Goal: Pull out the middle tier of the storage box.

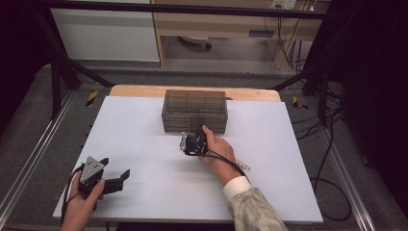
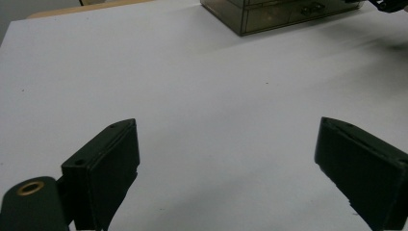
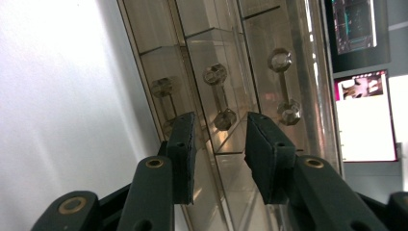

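A smoky clear drawer box (image 1: 195, 110) stands at the back middle of the white table (image 1: 144, 144). My right gripper (image 1: 192, 132) is rolled on its side at the box's front. In the right gripper view three drawer handles show, and one knob of the middle handle (image 3: 215, 96) sits in the gap of the right gripper (image 3: 220, 120). Its pads stand apart from the knob, so it is open. My left gripper (image 1: 115, 167) rests low at the front left, wide open (image 2: 226, 159) over bare table, with the drawer box (image 2: 269, 14) far ahead of it.
Black frame posts (image 1: 55, 86) flank the table and cables (image 1: 332, 159) trail on the floor at the right. A small pale object (image 1: 243, 166) lies by the right wrist. Beyond the box a lit screen (image 3: 358, 29) shows.
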Motion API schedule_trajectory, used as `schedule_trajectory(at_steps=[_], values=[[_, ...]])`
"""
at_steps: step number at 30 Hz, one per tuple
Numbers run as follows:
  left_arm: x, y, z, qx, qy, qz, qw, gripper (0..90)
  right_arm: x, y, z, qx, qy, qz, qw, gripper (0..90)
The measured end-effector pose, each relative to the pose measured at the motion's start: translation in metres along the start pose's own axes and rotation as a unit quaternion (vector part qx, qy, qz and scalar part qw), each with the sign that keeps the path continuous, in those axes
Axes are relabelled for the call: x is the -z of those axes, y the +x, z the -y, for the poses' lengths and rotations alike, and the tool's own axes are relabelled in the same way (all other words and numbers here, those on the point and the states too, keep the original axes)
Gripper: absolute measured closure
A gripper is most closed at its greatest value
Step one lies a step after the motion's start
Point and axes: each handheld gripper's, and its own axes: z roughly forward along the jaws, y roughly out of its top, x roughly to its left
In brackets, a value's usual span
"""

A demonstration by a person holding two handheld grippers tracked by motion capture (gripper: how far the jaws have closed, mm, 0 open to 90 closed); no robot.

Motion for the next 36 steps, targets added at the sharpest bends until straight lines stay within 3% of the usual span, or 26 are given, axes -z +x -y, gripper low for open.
schedule_trajectory(at_steps=[11,27,36], values=[[0.0,0.0,0.0,0.0,0.001,0.002,1.0,8.1,-0.009,0.007,-0.004,0.056,0.013,0.016,0.9982,67.1],[0.0,0.0,0.0,-0.003,0.004,0.006,1.0,8.6,-0.012,0.011,-0.002,0.079,0.012,0.043,0.9959,72.9],[0.0,-0.001,0.0,-0.003,0.003,0.006,1.0,8.6,-0.013,0.017,-0.004,0.101,0.02,0.07,0.9922,77.7]])
